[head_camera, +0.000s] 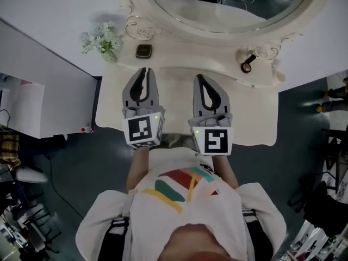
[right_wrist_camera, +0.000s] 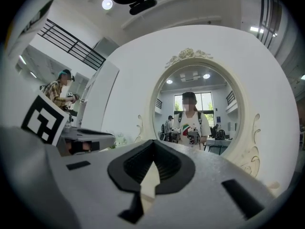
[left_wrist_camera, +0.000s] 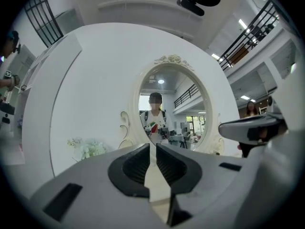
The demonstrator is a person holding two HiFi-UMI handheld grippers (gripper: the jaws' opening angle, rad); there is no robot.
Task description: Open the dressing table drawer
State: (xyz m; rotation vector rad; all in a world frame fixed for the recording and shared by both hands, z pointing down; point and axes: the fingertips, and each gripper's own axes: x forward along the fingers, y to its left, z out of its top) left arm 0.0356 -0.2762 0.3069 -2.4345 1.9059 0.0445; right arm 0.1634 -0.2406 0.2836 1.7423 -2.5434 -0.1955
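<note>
— Closest in, at 6 o'clock of the head view, is a white shirt with coloured stripes (head_camera: 179, 192). What about the tools?
— The left gripper (head_camera: 144, 70) and right gripper (head_camera: 199, 78) sit side by side over the cream desk with a wavy edge (head_camera: 253, 121), both pointing to 12 o'clock. The left fingers stand a bare slit apart and the right fingers meet at the tips. Neither pair holds anything.
— And the drawer?
— No view shows its front. The desk's near edge, at 6 o'clock of the fingertips, covers whatever is beneath.
— What's on the desk?
— A white flower bunch (head_camera: 102, 39) at 10 o'clock of the left gripper, a small dark square case (head_camera: 143, 50) at its 12, and an oval cream-framed mirror (head_camera: 228, 4) beyond.
</note>
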